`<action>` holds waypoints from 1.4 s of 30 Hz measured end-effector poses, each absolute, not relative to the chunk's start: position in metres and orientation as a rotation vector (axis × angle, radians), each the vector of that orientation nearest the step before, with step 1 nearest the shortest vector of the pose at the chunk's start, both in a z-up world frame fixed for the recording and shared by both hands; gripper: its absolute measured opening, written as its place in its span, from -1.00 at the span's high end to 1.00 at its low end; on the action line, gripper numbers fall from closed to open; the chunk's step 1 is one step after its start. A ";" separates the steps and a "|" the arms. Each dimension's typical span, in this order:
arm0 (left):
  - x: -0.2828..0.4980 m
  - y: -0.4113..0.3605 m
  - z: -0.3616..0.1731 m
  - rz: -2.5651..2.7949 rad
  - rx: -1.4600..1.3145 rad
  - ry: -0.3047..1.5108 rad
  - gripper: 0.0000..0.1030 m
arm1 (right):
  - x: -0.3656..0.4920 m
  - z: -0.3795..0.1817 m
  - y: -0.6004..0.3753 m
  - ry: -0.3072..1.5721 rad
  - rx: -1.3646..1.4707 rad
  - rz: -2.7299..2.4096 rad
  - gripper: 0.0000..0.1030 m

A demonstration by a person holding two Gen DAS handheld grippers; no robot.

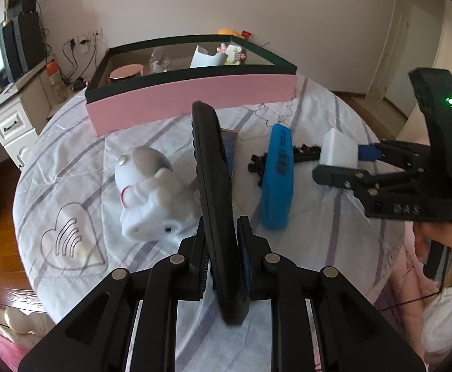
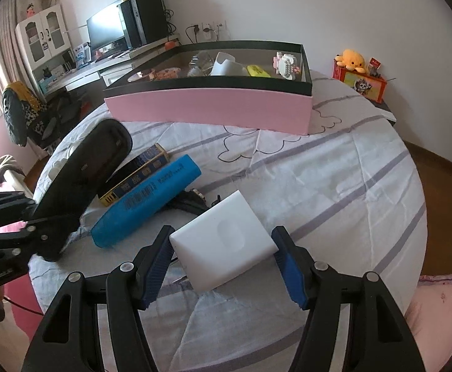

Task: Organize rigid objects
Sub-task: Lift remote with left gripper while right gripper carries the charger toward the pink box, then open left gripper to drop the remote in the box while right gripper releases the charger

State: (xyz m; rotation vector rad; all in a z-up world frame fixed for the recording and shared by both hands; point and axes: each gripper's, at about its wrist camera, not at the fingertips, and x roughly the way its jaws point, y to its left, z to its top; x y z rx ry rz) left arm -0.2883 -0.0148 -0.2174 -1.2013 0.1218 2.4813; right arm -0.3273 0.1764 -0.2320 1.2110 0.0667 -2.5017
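My left gripper (image 1: 223, 241) is shut on a long black case (image 1: 213, 186), which stands on edge with its near end low over the bed sheet (image 1: 319, 232). In the right wrist view that black case (image 2: 80, 179) leans at the left. My right gripper (image 2: 223, 248) is shut on a white box (image 2: 223, 241), seen from the side as the white box (image 1: 339, 152). A blue case (image 2: 145, 198), a dark blue box with gold trim (image 2: 139, 170) and a black clip (image 1: 257, 167) lie between the grippers. A white astronaut toy (image 1: 148, 192) lies to the left.
A long pink box with a black rim (image 2: 207, 108) stands at the far side of the bed and holds several items. A yellow plush toy on a red box (image 2: 351, 60) sits at the right. A desk with a monitor (image 2: 105, 34) stands beyond the bed's left edge.
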 end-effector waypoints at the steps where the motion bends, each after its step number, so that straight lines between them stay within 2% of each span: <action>1: -0.291 -0.014 -0.218 2.479 -1.208 0.116 0.65 | -0.327 -0.232 0.177 0.068 1.211 -2.501 -0.27; 4: -0.297 -0.013 -0.220 2.475 -1.216 0.104 0.65 | -0.329 -0.232 0.177 0.071 1.210 -2.500 -0.27; 7: -0.297 -0.014 -0.216 2.523 -1.190 0.122 0.75 | -0.329 -0.230 0.177 0.070 1.204 -2.508 -0.27; 24: -0.299 -0.034 -0.164 2.592 -1.045 0.132 0.75 | -0.339 -0.183 0.160 0.129 1.090 -2.531 -0.27; 35: -0.374 -0.031 -0.125 2.626 -0.999 0.260 0.75 | -0.395 -0.148 0.149 0.204 1.022 -2.549 -0.27; 42: -0.442 -0.032 -0.125 2.597 -1.057 0.283 0.75 | -0.447 -0.145 0.151 0.231 1.046 -2.554 -0.27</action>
